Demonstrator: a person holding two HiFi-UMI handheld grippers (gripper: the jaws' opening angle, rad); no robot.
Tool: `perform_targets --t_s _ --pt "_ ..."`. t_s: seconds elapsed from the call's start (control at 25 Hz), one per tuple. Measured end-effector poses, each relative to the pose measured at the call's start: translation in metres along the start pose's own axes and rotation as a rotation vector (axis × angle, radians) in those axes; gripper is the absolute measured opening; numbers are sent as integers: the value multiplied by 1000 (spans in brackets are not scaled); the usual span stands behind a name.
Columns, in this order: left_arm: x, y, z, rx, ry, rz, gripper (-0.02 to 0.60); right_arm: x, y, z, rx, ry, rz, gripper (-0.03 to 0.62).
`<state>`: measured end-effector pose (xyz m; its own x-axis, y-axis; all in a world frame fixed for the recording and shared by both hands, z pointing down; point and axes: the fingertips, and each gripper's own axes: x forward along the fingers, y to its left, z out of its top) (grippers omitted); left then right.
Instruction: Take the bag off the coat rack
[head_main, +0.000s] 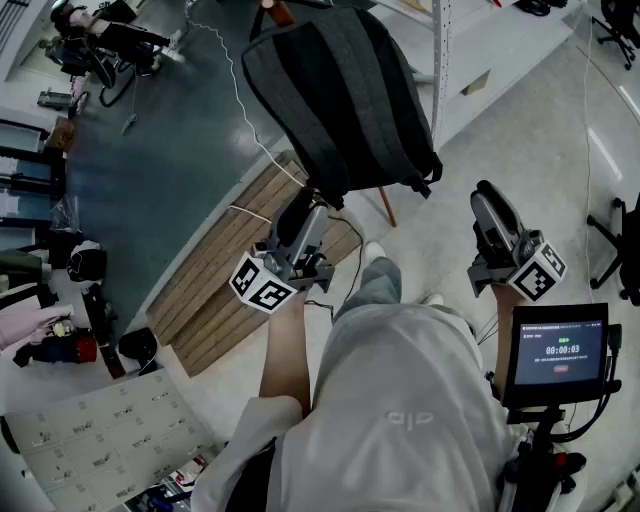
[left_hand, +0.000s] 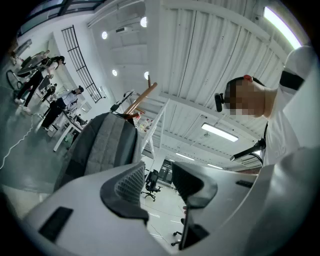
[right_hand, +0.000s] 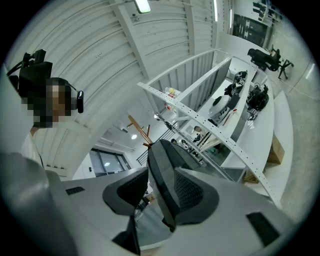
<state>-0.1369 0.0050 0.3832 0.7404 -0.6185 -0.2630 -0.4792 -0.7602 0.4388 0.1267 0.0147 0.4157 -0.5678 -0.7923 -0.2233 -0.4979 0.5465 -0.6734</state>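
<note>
Floor (head_main: 150, 185): dark teal at left, pale and speckled at right. A wooden slatted panel (head_main: 225, 285) is laid flat on it at the edge of the dark part. A white cable (head_main: 244, 118) is trailed over the dark part towards the panel. The coat rack (head_main: 386, 206) is stood by the panel's far corner on a wooden leg. The bag (head_main: 335, 95) is hung on it, clear of the floor. A white shelving unit (head_main: 480, 60) and an office chair (head_main: 625, 245) are set on the pale part.
</note>
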Motion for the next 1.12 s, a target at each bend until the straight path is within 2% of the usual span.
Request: perform_targets --t_s 0.28,0.48,0.6,0.64,0.8,0.84,0.96,1.0,1.12 --pt "-1 110 77 32 -44 14 165 123 -9 14 -85 10 9 144" --pt "7 170 110 61 -34 15 195 192 -12 38 -177 21 41 144" --pt "13 183 113 62 -33 23 206 210 -19 45 -205 57 73 156" --pt "16 185 113 64 -28 27 214 213 -21 47 -210 69 88 195" --pt "27 187 112 76 -15 42 249 226 -26 50 -249 147 151 243" --pt "29 186 110 87 -1 41 263 228 -26 49 -266 172 169 244" --pt "38 188 100 118 56 20 309 234 -32 45 -316 237 228 376" --pt "42 193 97 120 77 12 326 238 -36 42 -327 264 247 398" --pt "50 207 85 135 166 -22 364 252 -48 28 -352 368 293 402"
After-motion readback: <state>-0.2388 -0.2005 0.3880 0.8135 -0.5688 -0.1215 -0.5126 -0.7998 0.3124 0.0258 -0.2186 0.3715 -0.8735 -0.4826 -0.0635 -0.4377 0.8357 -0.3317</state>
